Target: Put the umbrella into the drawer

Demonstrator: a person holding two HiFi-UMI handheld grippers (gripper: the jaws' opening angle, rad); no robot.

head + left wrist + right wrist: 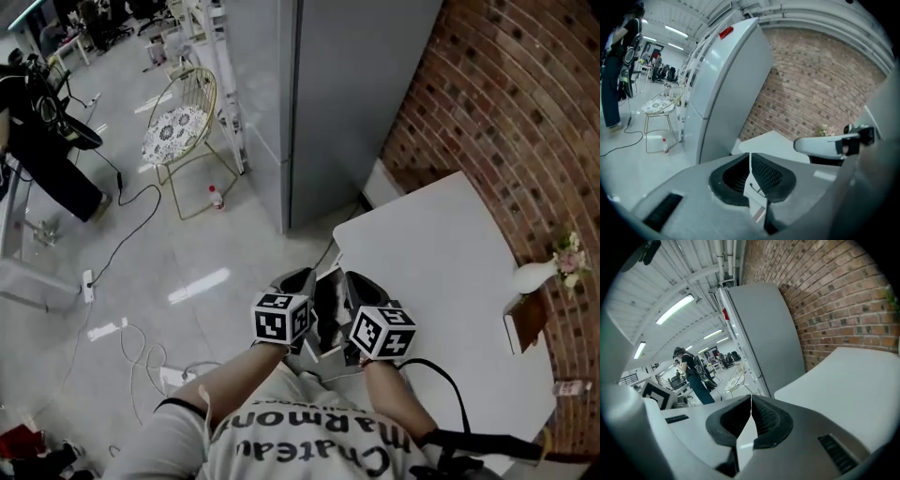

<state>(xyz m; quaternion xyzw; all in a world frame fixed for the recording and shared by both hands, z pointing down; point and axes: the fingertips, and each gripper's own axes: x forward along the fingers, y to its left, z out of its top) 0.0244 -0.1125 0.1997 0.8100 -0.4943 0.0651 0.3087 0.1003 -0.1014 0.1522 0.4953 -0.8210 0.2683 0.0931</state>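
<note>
Left gripper (750, 157): jaws closed; the dark ribbed pads (768, 174) meet at the tips with only a thin seam between them; nothing is held and nothing is touched.
Right gripper (751, 400): jaws likewise brought together; its pads (765, 420) meet tip to tip; it is empty, in contact with nothing.
Placing of the two: held up just beside each other in front of the person's chest; the marker cubes (281, 319) and (382, 330) sit side by side in the head view; both grippers point outward, tipped a little downward.
Umbrella: no view shows it; where it lies cannot be told.
Drawer: likewise in no view.
White table (450, 253): below and ahead of the right gripper; its near corner lies just beyond the jaw tips in the head view.
Vase (536, 275): white, with pale flowers, near the table's far edge by the brick wall (525, 112).
Grey cabinet (356, 103): tall, upright, beside the table, against the brick wall.
Chair (183, 131): wire frame, patterned cushion, on the floor well apart from the table; a small bottle (217, 196) stands at its foot.
Person (691, 376): in dark clothes, standing far off across the room.
</note>
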